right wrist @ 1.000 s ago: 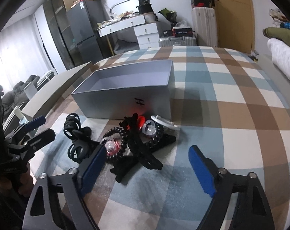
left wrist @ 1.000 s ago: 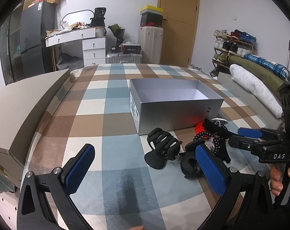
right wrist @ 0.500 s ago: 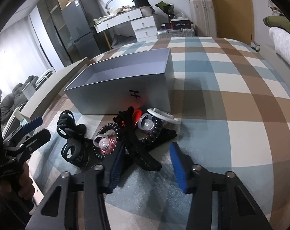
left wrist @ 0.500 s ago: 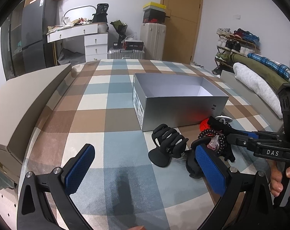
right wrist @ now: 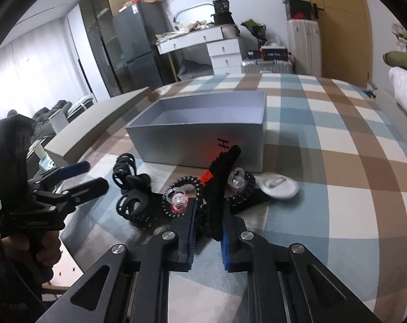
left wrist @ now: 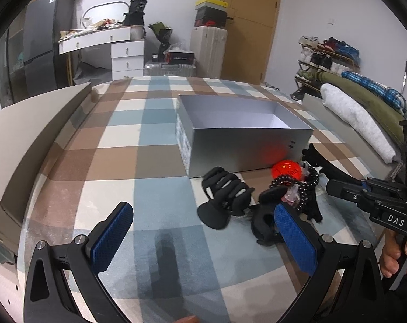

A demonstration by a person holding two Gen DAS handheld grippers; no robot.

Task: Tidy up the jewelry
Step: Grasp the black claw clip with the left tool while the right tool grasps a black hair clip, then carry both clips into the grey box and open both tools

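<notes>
A pile of hair accessories lies on the checked bedspread in front of an open grey box (left wrist: 246,132) (right wrist: 203,132). My right gripper (right wrist: 207,226) is shut on a long black hair clip (right wrist: 221,177), whose far end tilts up toward the box. Beside it lie black spiral hair ties (right wrist: 185,191), a black claw clip (left wrist: 225,196) (right wrist: 130,188), a red badge (left wrist: 287,171) and a white round badge (right wrist: 277,185). My left gripper (left wrist: 203,231) is open and empty, left of the pile, with the claw clip between its pads.
A beige box lid (left wrist: 28,140) lies at the bed's left edge. Folded blankets (left wrist: 359,113) line the right side. Beyond the bed stand a white dresser (left wrist: 117,51), suitcases (left wrist: 208,51) and a wooden door (left wrist: 251,21).
My right gripper has moved forward and closed on the long black hair clip, lifting its far end. My left gripper has stayed open and shifted only slightly.
</notes>
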